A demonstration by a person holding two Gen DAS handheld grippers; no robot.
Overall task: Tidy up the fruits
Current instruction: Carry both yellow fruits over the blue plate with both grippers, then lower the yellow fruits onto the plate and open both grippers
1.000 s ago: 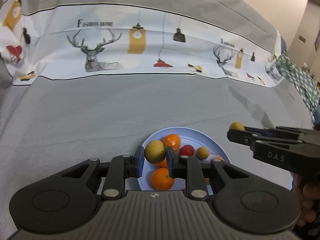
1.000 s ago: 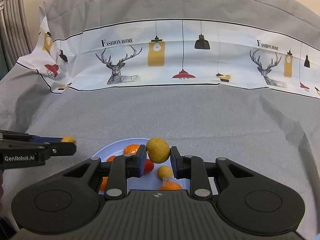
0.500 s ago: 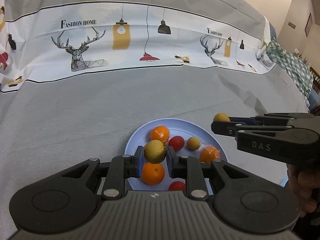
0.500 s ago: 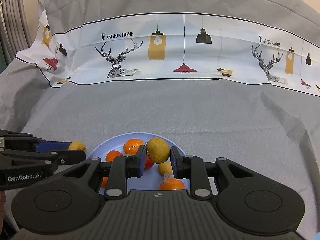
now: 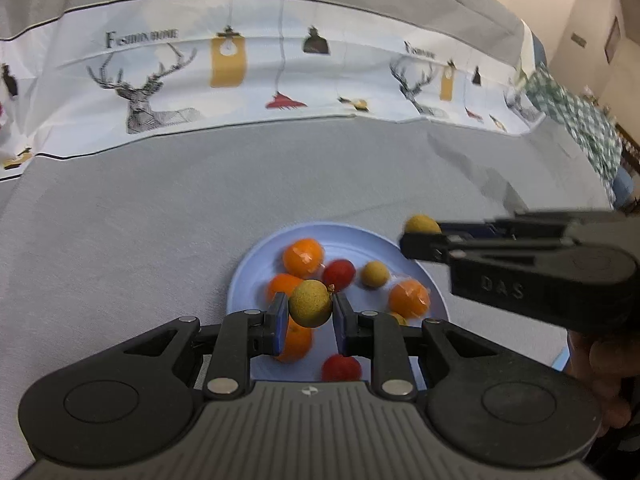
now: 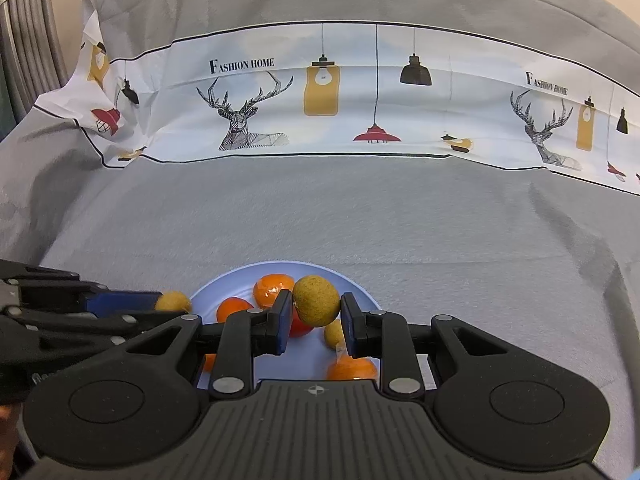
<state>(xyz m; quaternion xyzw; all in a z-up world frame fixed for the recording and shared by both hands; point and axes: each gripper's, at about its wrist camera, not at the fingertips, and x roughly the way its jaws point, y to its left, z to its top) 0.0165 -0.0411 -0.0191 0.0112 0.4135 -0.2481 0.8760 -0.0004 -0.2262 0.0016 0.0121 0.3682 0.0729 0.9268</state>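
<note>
In the left wrist view my left gripper (image 5: 310, 309) is shut on a round yellow-brown fruit (image 5: 310, 303), held above the near side of a light blue plate (image 5: 256, 264). On the plate lie oranges (image 5: 303, 256), red fruits (image 5: 339, 274) and a small yellow-brown fruit (image 5: 375, 274). My right gripper (image 6: 316, 304) is shut on a second yellow-brown fruit (image 6: 316, 300) over the same plate (image 6: 356, 286). Each gripper shows from the side in the other's view, with its fruit at the tip: the right one's fruit (image 5: 421, 225), the left one's fruit (image 6: 173, 301).
A grey cloth (image 6: 360, 216) covers the surface around the plate. A white printed band with deer and lamps (image 6: 320, 92) runs across the back. A green checked cloth (image 5: 580, 120) lies far right. A hand (image 5: 604, 376) holds the right gripper.
The left gripper has come forward and lower over the plate, so more of the plate and its fruits shows. The right gripper has barely moved. Both keep their fruits.
</note>
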